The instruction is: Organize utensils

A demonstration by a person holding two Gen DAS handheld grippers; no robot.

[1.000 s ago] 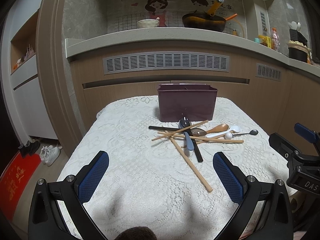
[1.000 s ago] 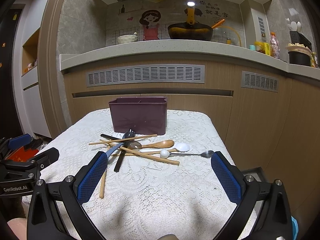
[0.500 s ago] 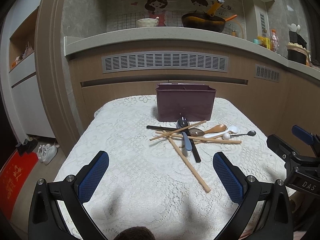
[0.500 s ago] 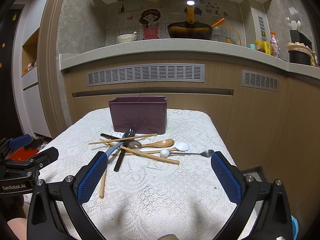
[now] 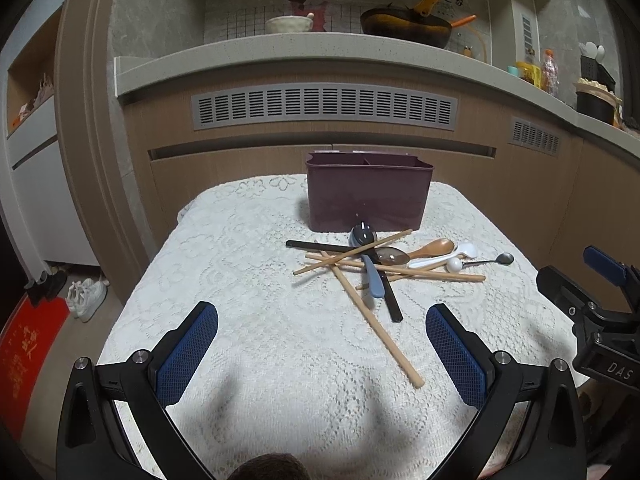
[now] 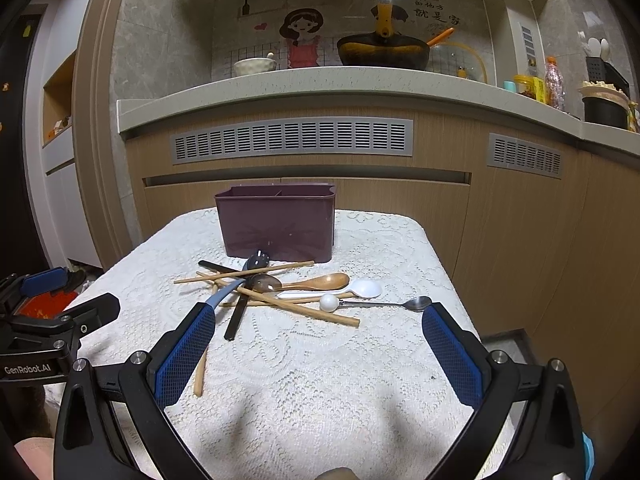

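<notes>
Kitchen cabinetry filled the upper frame; below it a lace-covered counter point(image 5: 248, 320) carried a maroon caddy point(image 5: 368, 196) at centre. No sorting was evident: its visible rim held nothing, and all utensils point(image 5: 380, 264) lay crossed in 1 heap just before it, comprising chopsticks and wooden, white, metal and dark spoons. Left claw point(image 5: 320, 344) and right claw point(image 6: 316, 348) were spread wide, empty, near the heap.

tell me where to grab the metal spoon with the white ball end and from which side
Grip the metal spoon on its thin bare shaft, between the white ball and the bowl. It lies flat at the right edge of the pile, nothing across it. Come from above with the right gripper, jaws across the shaft.
</notes>
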